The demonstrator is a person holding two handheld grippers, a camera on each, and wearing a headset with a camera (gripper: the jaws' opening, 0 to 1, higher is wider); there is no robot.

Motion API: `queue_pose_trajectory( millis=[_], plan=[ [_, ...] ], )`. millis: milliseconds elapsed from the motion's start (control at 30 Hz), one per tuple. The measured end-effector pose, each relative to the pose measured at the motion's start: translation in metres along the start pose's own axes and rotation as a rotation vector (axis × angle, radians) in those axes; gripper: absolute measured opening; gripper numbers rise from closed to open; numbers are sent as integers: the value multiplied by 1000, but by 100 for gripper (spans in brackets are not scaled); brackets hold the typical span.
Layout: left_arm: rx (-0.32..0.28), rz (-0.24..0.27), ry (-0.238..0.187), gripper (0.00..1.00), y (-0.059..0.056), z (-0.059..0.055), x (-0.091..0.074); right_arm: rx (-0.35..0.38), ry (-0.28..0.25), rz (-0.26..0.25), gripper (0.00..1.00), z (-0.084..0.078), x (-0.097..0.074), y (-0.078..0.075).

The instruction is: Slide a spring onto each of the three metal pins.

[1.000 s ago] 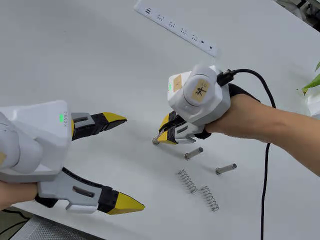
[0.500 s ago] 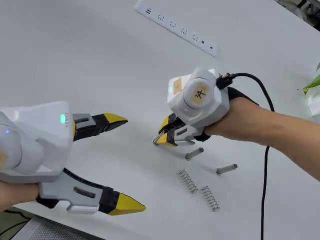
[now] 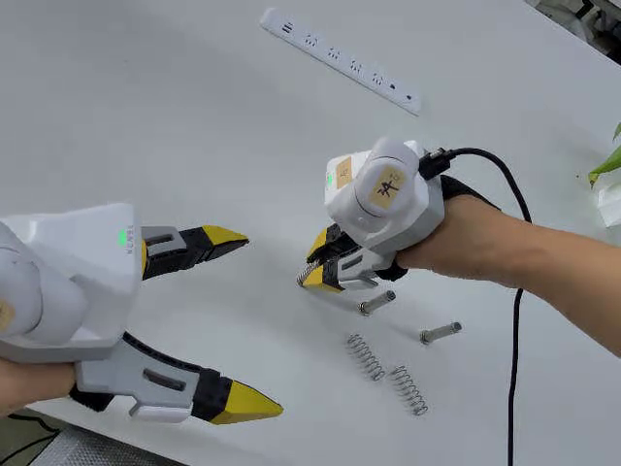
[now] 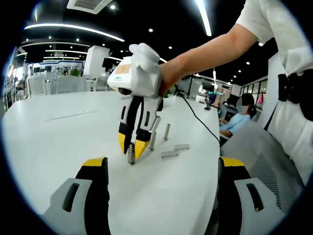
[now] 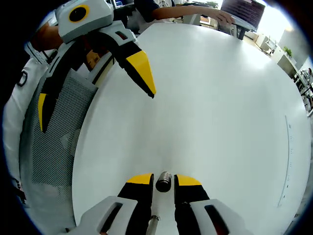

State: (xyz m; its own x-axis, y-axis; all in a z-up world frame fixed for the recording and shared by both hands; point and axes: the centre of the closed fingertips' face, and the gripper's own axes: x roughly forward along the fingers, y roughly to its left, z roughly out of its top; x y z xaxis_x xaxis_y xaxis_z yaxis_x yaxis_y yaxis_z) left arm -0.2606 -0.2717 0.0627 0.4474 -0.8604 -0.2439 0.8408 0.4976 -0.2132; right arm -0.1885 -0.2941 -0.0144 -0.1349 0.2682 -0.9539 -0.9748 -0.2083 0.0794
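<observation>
The white table (image 3: pixel 146 126) carries all the work; its near edge is cut off in the head view. The left gripper (image 3: pixel 236 320) is spread wide and holds nothing, its body partly out of frame, its tips pointing toward the right gripper (image 3: pixel 312 264), well apart. The right gripper's jaws are nearly closed on a coiled spring (image 3: pixel 307 274), which projects past their tips. A metal pin (image 5: pixel 154 220) shows between the jaws behind it; how far the spring sits on it cannot be told. A power strip (image 3: pixel 340 58) lies well beyond. Near the right gripper, away from the left, lie two loose springs (image 3: pixel 365 355) and two bare pins (image 3: pixel 376 303).
</observation>
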Motion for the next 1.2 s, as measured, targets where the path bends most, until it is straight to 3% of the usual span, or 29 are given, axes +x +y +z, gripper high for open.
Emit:
queue_pose_trajectory(
  millis=[433, 833, 1200],
  plan=[
    [15, -9, 23, 92, -4, 2, 0, 49, -62, -28, 27, 2, -15, -2],
    [30, -15, 50, 91, -10, 3, -1, 92, -180, -80, 42, 9, -41, 5],
    [52, -23, 83, 91, -15, 5, -2, 168, -318, -130, 57, 6, -69, 22]
  ],
)
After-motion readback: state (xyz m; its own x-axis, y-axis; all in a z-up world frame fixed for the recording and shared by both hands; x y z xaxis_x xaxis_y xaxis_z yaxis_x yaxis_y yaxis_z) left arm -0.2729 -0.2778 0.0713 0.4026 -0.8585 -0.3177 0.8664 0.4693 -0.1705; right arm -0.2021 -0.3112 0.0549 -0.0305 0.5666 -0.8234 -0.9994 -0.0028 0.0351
